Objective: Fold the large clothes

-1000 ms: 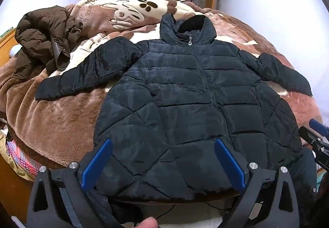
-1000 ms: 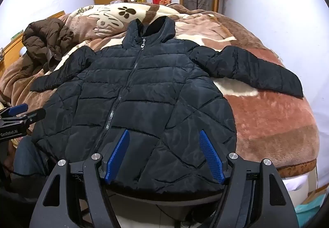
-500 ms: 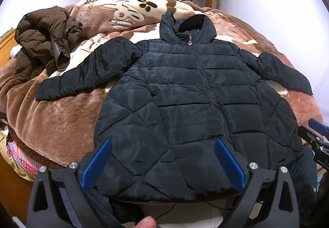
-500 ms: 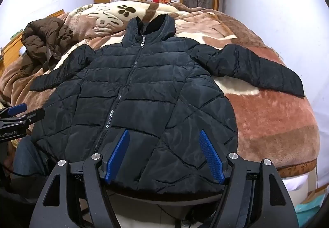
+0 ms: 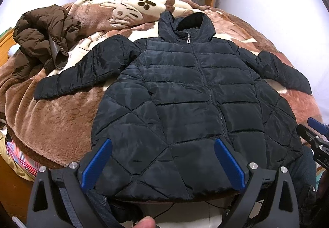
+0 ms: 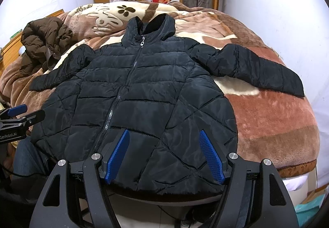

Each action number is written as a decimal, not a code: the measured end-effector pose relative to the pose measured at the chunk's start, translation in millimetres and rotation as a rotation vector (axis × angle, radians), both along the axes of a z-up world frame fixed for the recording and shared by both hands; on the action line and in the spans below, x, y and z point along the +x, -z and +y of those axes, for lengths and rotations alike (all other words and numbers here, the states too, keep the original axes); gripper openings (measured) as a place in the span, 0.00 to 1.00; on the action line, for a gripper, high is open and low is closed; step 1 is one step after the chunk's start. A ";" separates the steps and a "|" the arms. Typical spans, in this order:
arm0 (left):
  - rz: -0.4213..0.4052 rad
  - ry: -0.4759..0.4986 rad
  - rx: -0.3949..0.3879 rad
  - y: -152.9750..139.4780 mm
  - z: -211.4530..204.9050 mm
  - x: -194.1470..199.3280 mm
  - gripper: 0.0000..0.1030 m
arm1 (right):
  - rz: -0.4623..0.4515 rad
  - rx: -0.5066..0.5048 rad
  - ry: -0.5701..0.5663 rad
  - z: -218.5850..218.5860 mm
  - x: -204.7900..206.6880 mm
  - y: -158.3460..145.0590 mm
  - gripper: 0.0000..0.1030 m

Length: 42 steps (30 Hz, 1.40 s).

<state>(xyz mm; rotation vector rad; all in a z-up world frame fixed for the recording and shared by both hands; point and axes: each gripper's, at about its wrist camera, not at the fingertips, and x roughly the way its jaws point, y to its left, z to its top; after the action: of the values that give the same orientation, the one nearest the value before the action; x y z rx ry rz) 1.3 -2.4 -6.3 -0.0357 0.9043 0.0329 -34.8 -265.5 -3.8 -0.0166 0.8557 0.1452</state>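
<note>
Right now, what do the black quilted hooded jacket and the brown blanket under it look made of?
Black quilted hooded jacket: looks like a thin synthetic shell, nylon or polyester, over padding; slight sheen, fine wrinkles, puffy stitched panels, zip shut. Brown blanket: seems plush fleece; fuzzy matte pile with shaded brush marks. Fibre unconfirmed for both.

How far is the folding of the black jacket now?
Done: the black jacket lies flat on the blanket, zipped, both sleeves spread. In hand: nothing; the left gripper and right gripper hover open near its hem. Left: every fold, and the brown jacket.
</note>
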 end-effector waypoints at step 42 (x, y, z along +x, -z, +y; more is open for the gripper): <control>0.010 0.002 -0.011 3.9 -4.5 0.3 0.98 | 0.012 -0.006 0.003 -0.9 1.0 4.8 0.68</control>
<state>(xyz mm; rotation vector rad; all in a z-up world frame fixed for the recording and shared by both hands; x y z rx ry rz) 1.6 -6.9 -10.2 -0.0446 0.9147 0.0265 -33.8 -266.4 -8.6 -0.0204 0.8682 0.1397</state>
